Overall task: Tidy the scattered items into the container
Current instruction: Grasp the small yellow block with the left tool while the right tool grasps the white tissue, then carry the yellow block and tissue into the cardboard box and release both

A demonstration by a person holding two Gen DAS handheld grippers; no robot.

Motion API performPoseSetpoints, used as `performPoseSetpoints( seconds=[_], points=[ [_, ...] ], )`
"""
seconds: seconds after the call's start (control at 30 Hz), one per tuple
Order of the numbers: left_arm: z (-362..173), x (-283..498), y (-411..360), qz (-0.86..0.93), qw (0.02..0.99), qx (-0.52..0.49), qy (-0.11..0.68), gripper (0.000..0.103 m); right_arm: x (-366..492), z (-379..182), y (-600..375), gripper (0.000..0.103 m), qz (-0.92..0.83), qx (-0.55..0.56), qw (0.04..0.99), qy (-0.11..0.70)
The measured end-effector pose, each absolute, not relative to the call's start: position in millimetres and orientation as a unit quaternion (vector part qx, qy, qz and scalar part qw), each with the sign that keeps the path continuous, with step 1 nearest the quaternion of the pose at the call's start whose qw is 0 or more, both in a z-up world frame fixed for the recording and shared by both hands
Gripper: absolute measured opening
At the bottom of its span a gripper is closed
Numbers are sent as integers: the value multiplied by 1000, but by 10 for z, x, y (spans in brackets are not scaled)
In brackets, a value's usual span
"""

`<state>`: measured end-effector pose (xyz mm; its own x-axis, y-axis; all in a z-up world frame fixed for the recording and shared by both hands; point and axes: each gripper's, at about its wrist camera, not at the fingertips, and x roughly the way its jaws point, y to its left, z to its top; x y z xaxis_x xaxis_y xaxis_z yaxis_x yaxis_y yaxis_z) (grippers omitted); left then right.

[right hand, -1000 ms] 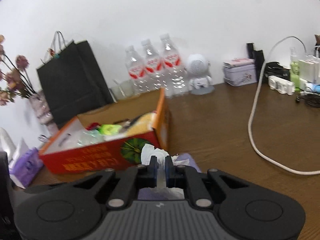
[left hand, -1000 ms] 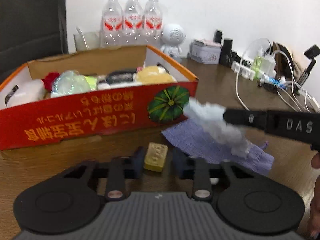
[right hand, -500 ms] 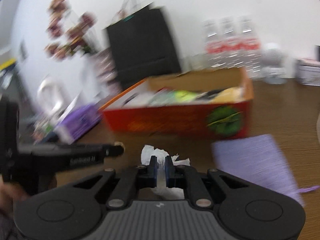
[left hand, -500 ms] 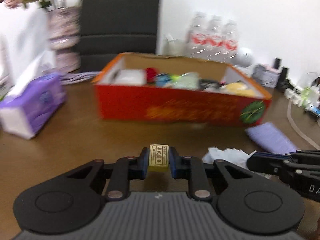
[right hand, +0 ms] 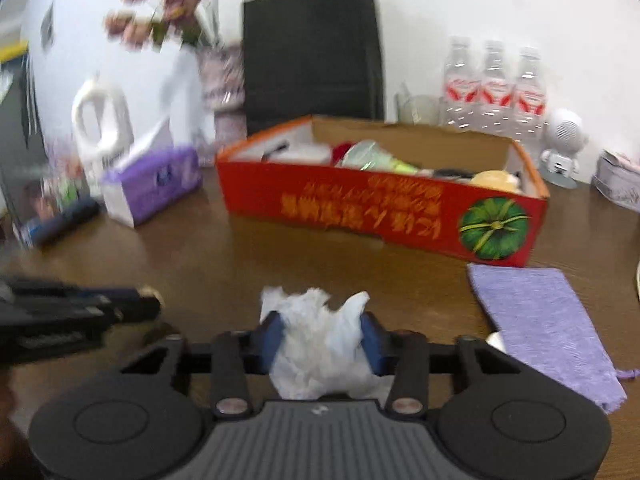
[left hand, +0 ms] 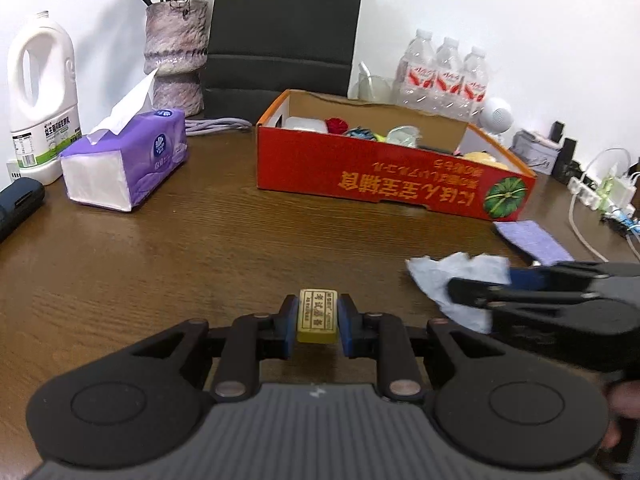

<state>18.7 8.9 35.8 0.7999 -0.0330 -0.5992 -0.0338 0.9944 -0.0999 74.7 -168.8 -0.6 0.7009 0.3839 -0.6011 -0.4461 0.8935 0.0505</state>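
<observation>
A small yellow block [left hand: 317, 316] with printed characters sits clamped between the blue pads of my left gripper [left hand: 318, 322], above the wooden table. My right gripper [right hand: 322, 336] has a crumpled white tissue [right hand: 320, 344] between its pads. Its jaws are opening, and the tissue still fills the gap and touches both pads. In the left wrist view that tissue [left hand: 452, 272] shows at the right gripper's tips. The red cardboard box [right hand: 360, 200] stands farther back, open-topped and holding several items. A purple cloth pouch [right hand: 540, 320] lies flat near the box's right corner.
A purple tissue pack [left hand: 128, 160], a white jug [left hand: 40, 96] and a vase [left hand: 176, 48] stand at the left. A black paper bag [left hand: 280, 28] and water bottles [left hand: 444, 76] are behind the box. Cables and a power strip [left hand: 592, 196] lie at the right.
Both grippers have swung left and back from the box, so the tissue pack and jug came into view. The right gripper's jaws have spread and the tissue has puffed out between them.
</observation>
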Motion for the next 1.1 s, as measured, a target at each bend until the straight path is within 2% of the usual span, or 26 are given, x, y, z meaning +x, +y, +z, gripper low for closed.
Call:
performPoseSetpoints(
  seconds=[0.2,0.37,0.57,0.93,1.1],
  points=[
    [420,-155,32,-1,954,-52,296,22,480,54,-1630,17,228,-16,921,315],
    [439,-564,-68,25,965,-47,256,22,-94,270,-1874,17,219,21,945,244],
    [418,-876,-166,15,972,-62,225,22,-703,227,-2163,17,201,38,959,198],
    [491,-693,-94,30,972,-53,228,22,-671,266,-2195,17,211,47,960,178],
    [948,-106,18,23,984,-34,175,22,-217,575,-2115,18,224,48,961,155]
  ],
)
